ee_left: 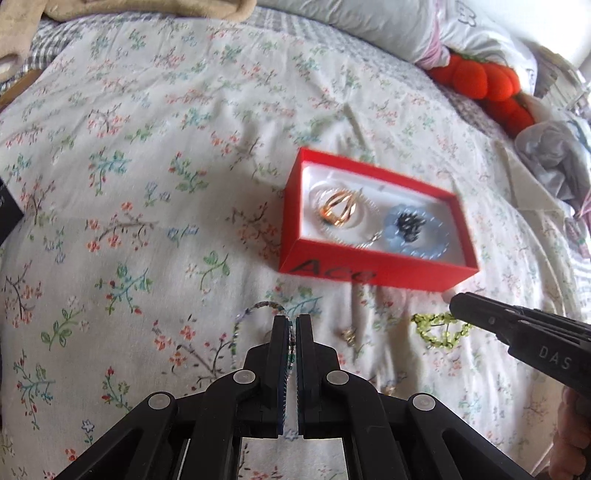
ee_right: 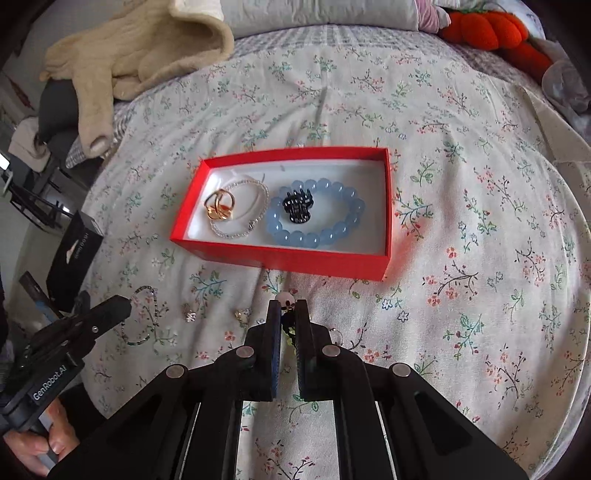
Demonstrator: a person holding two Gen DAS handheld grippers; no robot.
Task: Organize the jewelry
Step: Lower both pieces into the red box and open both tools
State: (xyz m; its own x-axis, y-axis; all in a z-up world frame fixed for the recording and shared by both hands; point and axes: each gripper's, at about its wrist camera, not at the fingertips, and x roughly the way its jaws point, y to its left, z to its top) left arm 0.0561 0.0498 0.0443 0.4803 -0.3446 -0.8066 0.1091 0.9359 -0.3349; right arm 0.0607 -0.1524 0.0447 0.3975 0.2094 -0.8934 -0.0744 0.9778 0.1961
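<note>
- Your left gripper (ee_left: 293, 319) has its black fingers pressed nearly together on a thin multicoloured beaded strand (ee_left: 255, 308), whose loop arcs out to the left over the bedspread.
- Your right gripper (ee_right: 289, 308) is clamped on a yellow-green beaded bracelet (ee_left: 437, 330); a pale round bead and dark charms show between its fingers in the right wrist view.
- On the gripper bodies you can read "GenRobot.AI" on the left and "DAS" on the right.
- Two small metallic trinkets (ee_right: 190, 315) lie loose on the cloth between your grippers; they are too small to identify.
- The bedspread (ee_right: 461, 221) is soft, wrinkled, off-white cotton printed with small floral sprigs.
- Just beyond sits a shallow rectangular red cardboard box (ee_right: 288, 260) with a white lining; blurred dark letters "Ace" run along its near wall.
- Inside it, at left, gold rings (ee_right: 220, 210) rest within a clear beaded bracelet (ee_right: 240, 210); at right, a glossy blue round-bead bracelet (ee_right: 317, 236) encircles a small black claw clip (ee_right: 297, 208).
- Farther back lie a beige fleecy blanket (ee_right: 140, 48) and an orange plush (ee_right: 487, 29).
</note>
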